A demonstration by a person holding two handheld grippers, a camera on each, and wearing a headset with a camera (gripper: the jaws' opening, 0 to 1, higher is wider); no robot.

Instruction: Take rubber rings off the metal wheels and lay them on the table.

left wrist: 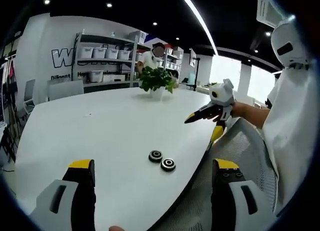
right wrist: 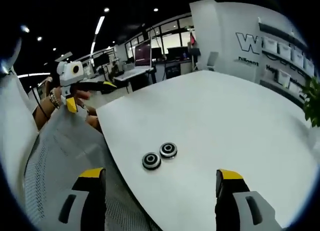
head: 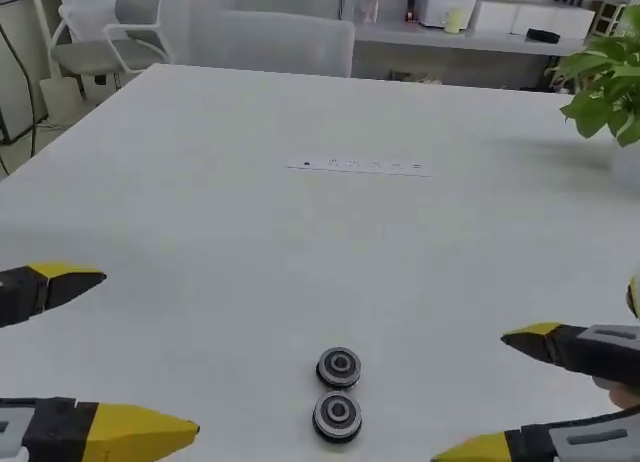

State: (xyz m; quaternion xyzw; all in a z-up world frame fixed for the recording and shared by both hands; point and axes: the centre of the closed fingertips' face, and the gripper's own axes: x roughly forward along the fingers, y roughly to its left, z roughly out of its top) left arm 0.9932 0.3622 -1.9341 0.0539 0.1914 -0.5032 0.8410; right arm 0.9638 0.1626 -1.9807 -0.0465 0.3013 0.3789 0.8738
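Observation:
Two small metal wheels, each with a black rubber ring around it, lie flat side by side near the white table's (head: 250, 242) front edge: the far wheel (head: 338, 367) and the near wheel (head: 337, 417). My left gripper (head: 150, 352) hovers open to their left, jaws wide apart and holding nothing. On the other side my right gripper (head: 470, 395) is open too, also holding nothing. In the left gripper view the wheels (left wrist: 161, 160) lie ahead between the yellow-tipped jaws of that gripper (left wrist: 152, 164). The right gripper view shows the pair (right wrist: 160, 155) just beyond its own gripper (right wrist: 160, 173).
A flush socket strip (head: 358, 166) sits mid-table. A potted plant (head: 605, 82) stands at the far right edge. White chairs (head: 100, 32) line the far side. A mesh chair back (left wrist: 235, 141) is beside the table's front edge.

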